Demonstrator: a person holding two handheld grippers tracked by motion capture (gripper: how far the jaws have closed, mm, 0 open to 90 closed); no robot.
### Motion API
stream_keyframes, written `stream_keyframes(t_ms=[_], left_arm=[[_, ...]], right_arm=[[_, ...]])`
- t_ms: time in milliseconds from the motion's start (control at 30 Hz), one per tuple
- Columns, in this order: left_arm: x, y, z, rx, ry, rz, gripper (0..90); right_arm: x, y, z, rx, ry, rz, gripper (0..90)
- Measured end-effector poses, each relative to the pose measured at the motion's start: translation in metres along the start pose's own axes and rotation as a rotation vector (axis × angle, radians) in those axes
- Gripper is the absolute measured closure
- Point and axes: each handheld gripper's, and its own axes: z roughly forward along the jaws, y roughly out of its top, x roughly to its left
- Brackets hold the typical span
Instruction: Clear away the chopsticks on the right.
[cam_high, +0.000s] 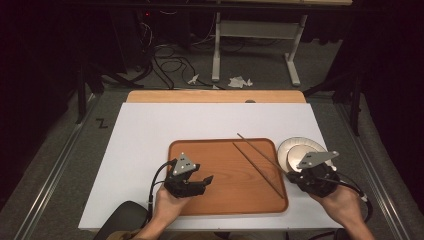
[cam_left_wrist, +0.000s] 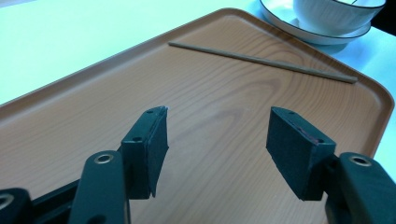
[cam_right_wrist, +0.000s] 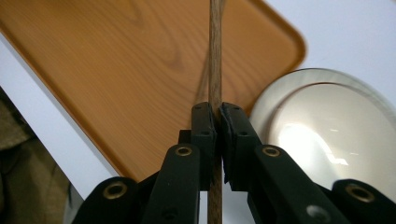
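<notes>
A wooden tray (cam_high: 225, 192) lies on the white table top. One brown chopstick (cam_high: 257, 169) rests slanted on the tray's right half. My right gripper (cam_high: 293, 173) is at the tray's right edge, shut on the near end of a second chopstick (cam_high: 262, 151), which reaches up-left over the tray. In the right gripper view the jaws of that gripper (cam_right_wrist: 218, 109) clamp this chopstick (cam_right_wrist: 215, 56) above the tray (cam_right_wrist: 116, 60). My left gripper (cam_high: 204, 181) hovers over the tray's left half. Its jaws (cam_left_wrist: 217, 126) are open and empty, facing the lying chopstick (cam_left_wrist: 261, 62).
A white bowl on a saucer (cam_high: 296, 150) stands just right of the tray, close to my right gripper; it is also in the gripper views (cam_left_wrist: 336, 16) (cam_right_wrist: 327, 121). Behind the white sheet runs a wooden table edge (cam_high: 215, 96). Cables and a desk frame are on the floor beyond.
</notes>
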Motion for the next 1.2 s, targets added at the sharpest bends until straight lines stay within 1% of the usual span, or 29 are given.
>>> stream_keyframes(t_ms=[67,133,200,267,300,367,467,533,600,667,733,767,833,867,900,1000,1133,1167,1200], left_arm=[[-0.001,0.001,0.001,0.003,-0.006,0.005,38.6],[-0.002,0.001,0.002,0.003,-0.010,0.007,38.6],[-0.002,0.001,0.001,0.000,-0.010,0.008,38.6],[-0.002,0.001,0.001,-0.001,-0.010,0.009,38.6],[-0.002,0.001,0.001,-0.001,-0.010,0.008,38.6],[-0.002,0.001,0.000,0.001,-0.009,0.010,38.6],[-0.003,0.001,0.001,0.001,-0.004,0.011,38.6],[-0.003,0.001,0.000,0.000,0.008,0.014,38.5],[-0.003,0.001,0.000,-0.002,0.007,0.012,38.5],[-0.004,0.001,0.000,-0.001,0.007,0.014,38.5],[-0.004,0.000,0.001,0.000,0.009,0.016,38.5],[-0.004,0.000,0.001,0.002,0.009,0.016,38.5],[-0.004,0.000,0.001,0.003,0.010,0.017,38.5],[-0.005,0.000,0.001,0.003,0.009,0.018,38.5],[-0.005,0.000,0.001,0.004,0.010,0.020,38.5],[-0.005,0.000,0.001,0.003,0.012,0.018,38.5],[-0.005,-0.001,0.001,0.003,0.015,0.019,38.5],[-0.005,-0.001,0.001,0.004,0.016,0.019,38.5],[-0.005,-0.001,0.001,0.005,0.015,0.019,38.5]], right_arm=[[0.006,0.003,0.012,0.018,-0.002,0.014,84.9],[0.010,0.005,0.025,0.057,-0.015,0.032,84.9],[0.012,0.006,0.037,0.090,-0.019,0.051,84.9],[0.012,0.006,0.048,0.113,-0.006,0.080,84.9],[0.013,0.006,0.054,0.116,0.002,0.095,84.8],[0.015,0.007,0.063,0.136,0.012,0.111,84.8],[0.019,0.008,0.075,0.154,0.018,0.123,84.7],[0.024,0.008,0.082,0.161,0.015,0.113,84.6],[0.027,0.008,0.086,0.182,-0.003,0.095,84.5],[0.027,0.007,0.090,0.191,-0.004,0.095,84.3],[0.028,0.006,0.092,0.202,-0.018,0.095,84.0],[0.028,0.006,0.093,0.197,-0.017,0.097,83.9],[0.030,0.005,0.096,0.209,-0.017,0.082,83.2],[0.031,0.005,0.097,0.209,-0.025,0.087,82.6],[0.031,0.005,0.098,0.210,-0.027,0.078,82.5],[0.031,0.005,0.099,0.210,-0.028,0.083,82.1],[0.032,0.004,0.099,0.193,-0.024,0.078,77.3],[0.032,0.004,0.098,0.194,-0.035,0.063,77.0],[0.033,0.004,0.096,0.182,-0.036,0.061,76.1]])
